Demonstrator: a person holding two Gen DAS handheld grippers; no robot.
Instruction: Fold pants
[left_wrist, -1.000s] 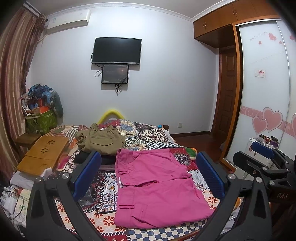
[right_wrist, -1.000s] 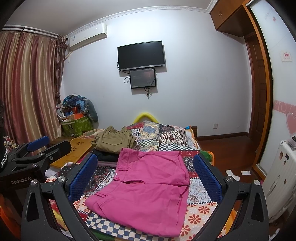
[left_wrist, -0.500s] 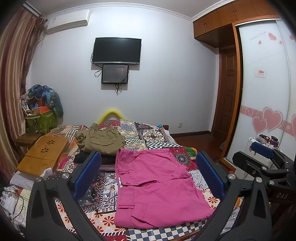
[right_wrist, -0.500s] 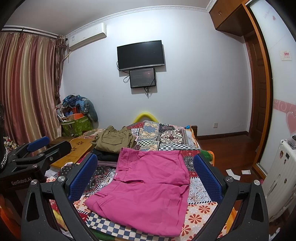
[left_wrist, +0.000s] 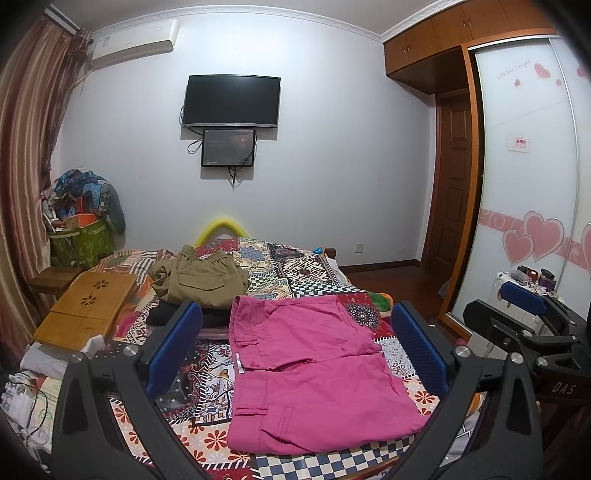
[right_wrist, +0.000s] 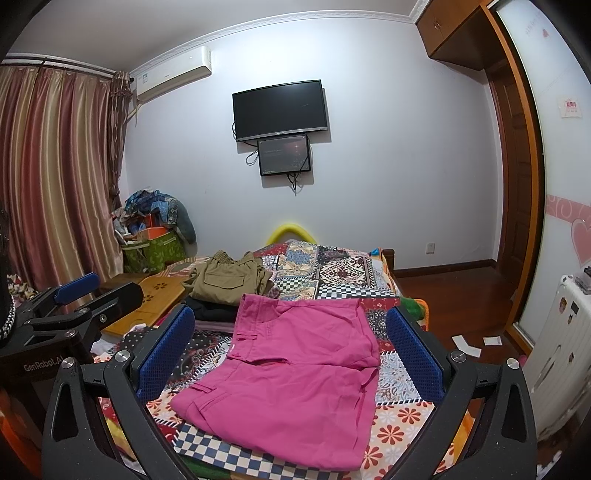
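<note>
A bedroom with a pale wall, and a bed (left_wrist: 306, 266) under a patchwork quilt fills the middle of both views. Nearest the cameras, the left gripper (left_wrist: 295, 350) and the right gripper (right_wrist: 290, 354) hang above the bed's near edge, each with its blue pads spread wide and nothing between them. From the left wrist view the right gripper shows at the right border, off the bed's right edge; from the right wrist view the left gripper shows at the left border.

The pink pants (left_wrist: 306, 373) lie flat on the quilt at the near end of the bed, folded over on themselves, waistband along their left side, hem close to the near edge. Their right edge stops short of the bed's right edge, leaving a strip of bare quilt there; a wider band of quilt is open to their left.

Just beyond the pants' far left corner sits a stack of clothes: khaki pants (left_wrist: 201, 277) on top of a dark garment (left_wrist: 166, 314). Left of the stack, a wooden lap tray (left_wrist: 88, 306) rests along the bed's left edge. The far right part of the quilt is open up to the far end.

Past the bed, a green bin (left_wrist: 81, 243) heaped with things stands by the curtain (right_wrist: 51, 177). A TV (left_wrist: 232, 101) hangs on the far wall, a smaller screen (left_wrist: 228, 147) just below it. To the right, bare wood floor (right_wrist: 461, 295) runs to a door (left_wrist: 452, 184).
</note>
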